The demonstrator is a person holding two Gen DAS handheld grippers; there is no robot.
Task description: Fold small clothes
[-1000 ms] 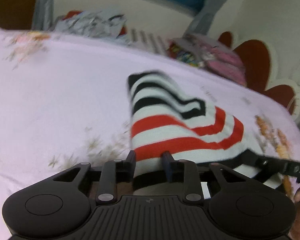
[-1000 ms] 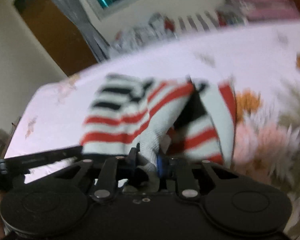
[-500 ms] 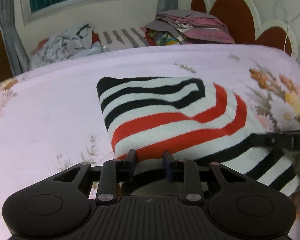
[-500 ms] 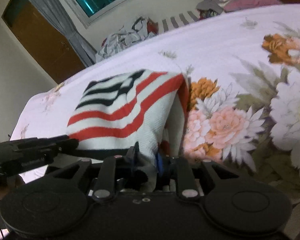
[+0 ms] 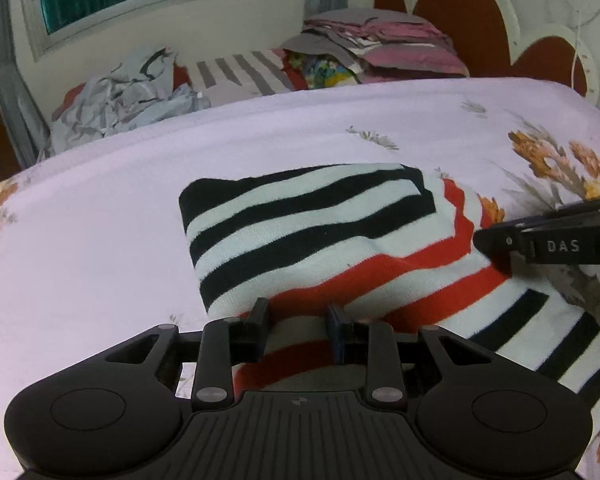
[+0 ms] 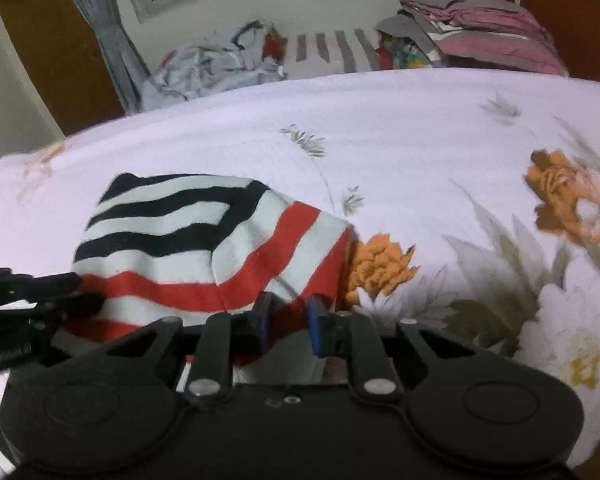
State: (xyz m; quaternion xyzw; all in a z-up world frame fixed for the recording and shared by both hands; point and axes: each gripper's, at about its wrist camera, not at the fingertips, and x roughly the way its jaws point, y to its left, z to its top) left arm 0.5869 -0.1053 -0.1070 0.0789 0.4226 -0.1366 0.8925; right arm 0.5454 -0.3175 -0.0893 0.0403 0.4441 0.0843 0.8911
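A small knitted garment (image 5: 320, 232) with black, white and red stripes lies folded over on the pale floral bed sheet (image 5: 100, 200). Its near edge runs up between the fingers of my left gripper (image 5: 298, 314), which is shut on the cloth. In the right wrist view the same garment (image 6: 180, 240) lies left of centre. My right gripper (image 6: 288, 312) holds its near right corner, red cloth between the blue pads, and its jaws are closing. The right gripper's fingers (image 5: 500, 240) reach in from the right edge of the left wrist view.
A heap of crumpled clothes (image 5: 128, 92) and a stack of folded ones (image 5: 380, 40) lie along the far side of the bed, below a window. A red and white headboard (image 5: 460, 20) stands at the far right. Large printed flowers (image 6: 380, 264) cover the sheet's right side.
The garment hung lifted and bunched a second ago; now it lies spread on the sheet. Both grippers have swung with it, and the left view has rolled level.
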